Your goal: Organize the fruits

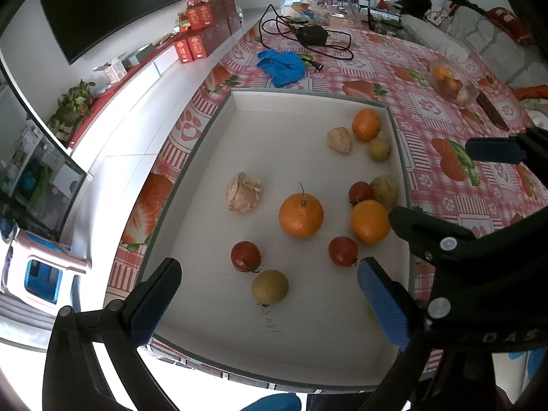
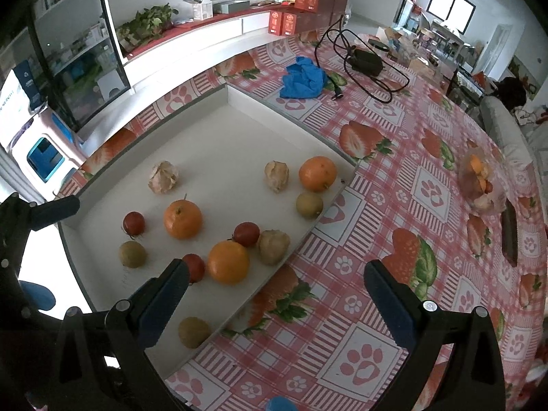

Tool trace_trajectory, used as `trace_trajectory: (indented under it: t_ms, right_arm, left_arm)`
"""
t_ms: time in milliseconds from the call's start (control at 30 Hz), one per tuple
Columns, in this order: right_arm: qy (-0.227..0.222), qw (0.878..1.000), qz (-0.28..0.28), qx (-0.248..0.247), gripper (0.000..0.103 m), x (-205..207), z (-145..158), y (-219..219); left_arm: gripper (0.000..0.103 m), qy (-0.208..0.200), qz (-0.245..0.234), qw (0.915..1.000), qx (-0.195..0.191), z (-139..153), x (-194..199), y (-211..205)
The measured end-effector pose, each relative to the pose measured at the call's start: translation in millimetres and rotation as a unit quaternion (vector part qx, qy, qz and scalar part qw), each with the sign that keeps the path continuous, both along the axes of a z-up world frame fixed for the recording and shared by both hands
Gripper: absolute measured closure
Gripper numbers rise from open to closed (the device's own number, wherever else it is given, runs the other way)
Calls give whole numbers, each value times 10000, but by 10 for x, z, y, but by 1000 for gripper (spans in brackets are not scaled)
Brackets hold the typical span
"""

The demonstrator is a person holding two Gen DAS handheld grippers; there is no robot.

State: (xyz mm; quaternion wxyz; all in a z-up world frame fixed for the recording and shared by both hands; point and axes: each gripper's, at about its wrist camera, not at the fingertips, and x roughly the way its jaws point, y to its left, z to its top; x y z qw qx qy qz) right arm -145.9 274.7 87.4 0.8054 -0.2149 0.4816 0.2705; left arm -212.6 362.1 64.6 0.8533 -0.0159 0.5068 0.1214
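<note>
A white tray (image 1: 219, 123) (image 2: 191, 130) on the strawberry tablecloth holds loose fruit: three oranges (image 1: 301, 215) (image 2: 182, 219), red tomatoes (image 1: 245, 256) (image 2: 133, 223), greenish-brown round fruits (image 1: 270, 287) (image 2: 132, 254) and papery husked fruits (image 1: 243, 191) (image 2: 163, 176). My left gripper (image 1: 269, 286) hovers open over the tray's near end, with a round brown fruit showing between its fingers, not held. My right gripper (image 2: 277, 279) is open above the tray's right rim, empty. The right gripper's blue pad (image 1: 495, 150) also shows at the right in the left wrist view.
A clear bag of fruit (image 1: 450, 80) (image 2: 481, 185) lies far right on the table. A blue cloth (image 1: 282, 65) (image 2: 303, 78) and a black adapter with cable (image 1: 311, 36) (image 2: 368, 60) lie beyond the tray. A dark flat object (image 2: 509, 236) lies near the bag.
</note>
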Motion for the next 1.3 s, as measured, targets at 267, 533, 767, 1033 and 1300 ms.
trace_trajectory:
  t_ms: [267, 533, 767, 1033, 1300]
  right_arm:
    - [-2, 10000, -4, -18, 1, 0, -12, -16]
    - [5, 10000, 2, -21, 1, -1, -20, -14]
    - [9, 10000, 0, -23, 1, -7, -28, -24]
    - [11, 10000, 0, -23, 1, -9, -22, -18]
    - [28, 10000, 11, -16, 1, -25, -42, -32]
  left_arm:
    - [0, 20, -16, 10000, 47, -4, -5, -29]
    - [0, 29, -38, 9999, 89, -9, -2, -53]
    - [0, 35, -51, 9999, 102, -12, 3, -60]
    - [0, 47, -67, 9999, 118, -21, 10, -86]
    - [0, 95, -32, 9999, 137, -56, -5, -80]
